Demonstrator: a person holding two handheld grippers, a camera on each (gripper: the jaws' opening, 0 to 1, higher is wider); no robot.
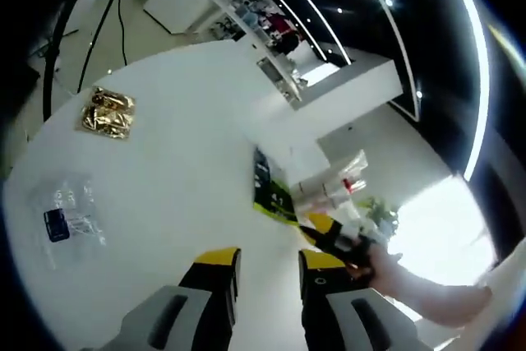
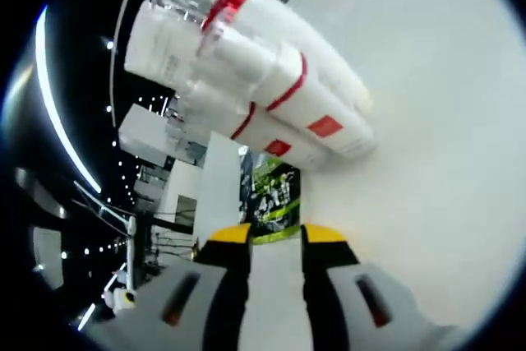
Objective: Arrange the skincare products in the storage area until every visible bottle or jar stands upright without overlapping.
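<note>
Left gripper view: the left gripper (image 1: 269,273) is seen over the white desk (image 1: 181,145), jaws apart with nothing between them; a cluster of white bottles (image 1: 333,187) with red bands is noted at the desk's far edge, past a green-and-black packet (image 1: 269,189); the right gripper (image 1: 339,240) is seen beside them, held by a hand (image 1: 390,269); a gold foil packet (image 1: 108,113) and a clear sachet (image 1: 67,215) with a blue label are noted well apart from the bottles.

Right gripper view: the right gripper (image 2: 275,244) is seen with jaws apart and empty; the bottles (image 2: 263,88) are white, red-banded with red labels, one clear-capped, pressed side against side on the desk (image 2: 436,121); upright or lying cannot be told; the green-and-black packet (image 2: 273,191) is seen between them and the jaws.
</note>
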